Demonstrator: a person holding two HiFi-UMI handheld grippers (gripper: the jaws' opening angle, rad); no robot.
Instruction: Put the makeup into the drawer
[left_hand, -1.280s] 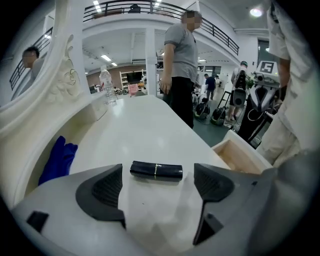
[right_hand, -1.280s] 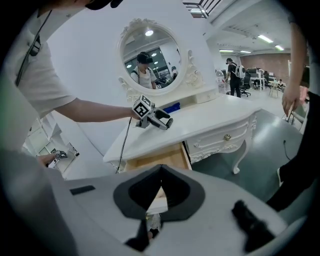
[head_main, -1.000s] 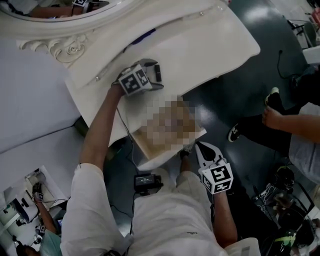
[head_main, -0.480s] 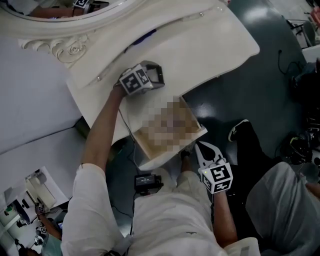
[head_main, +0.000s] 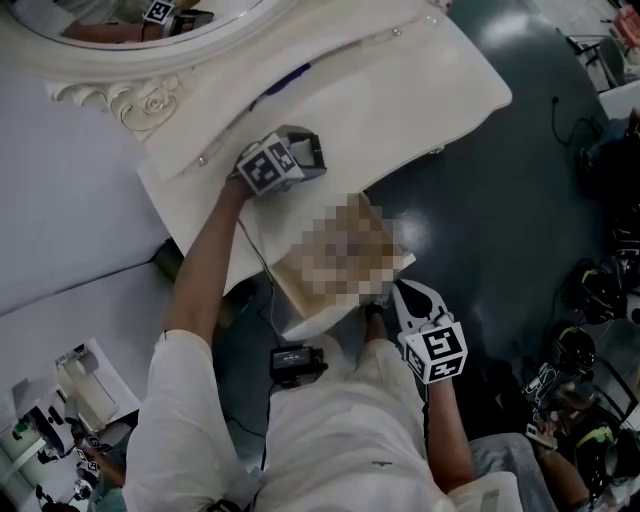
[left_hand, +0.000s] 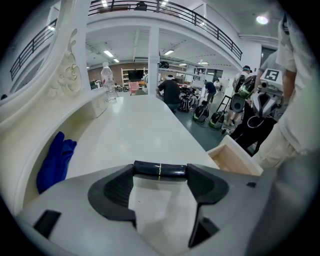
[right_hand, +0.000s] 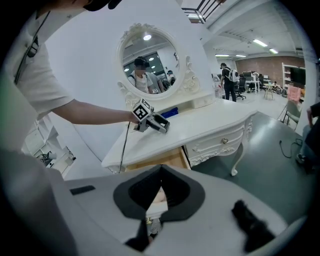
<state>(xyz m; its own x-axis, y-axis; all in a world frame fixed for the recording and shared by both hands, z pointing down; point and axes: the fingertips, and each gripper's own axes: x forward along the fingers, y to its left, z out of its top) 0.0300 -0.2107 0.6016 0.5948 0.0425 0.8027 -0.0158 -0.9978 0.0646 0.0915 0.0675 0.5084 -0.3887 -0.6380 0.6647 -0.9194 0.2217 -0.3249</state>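
Left tongs (left_hand: 160, 176): just closed endwise on black makeup tube (left_hand: 170, 171), for lifting.
Right tongs (right_hand: 160, 175): shut, idle by open drawer (left_hand: 239, 156), four o'clock of tube.

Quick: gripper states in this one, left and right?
Left gripper: jaws have just been closing, now shut on the black makeup tube, gripped end to end.
Right gripper: closed, jaws together, nothing seen held.

Over the tabletop (head_main: 400, 90), the makeup tube (left_hand: 160, 170) sits between the jaws of my left tool (left_hand: 160, 175), which have just been closing. The cloth (left_hand: 55, 160) lies behind it, and the open drawer (left_hand: 239, 151) juts toward me.
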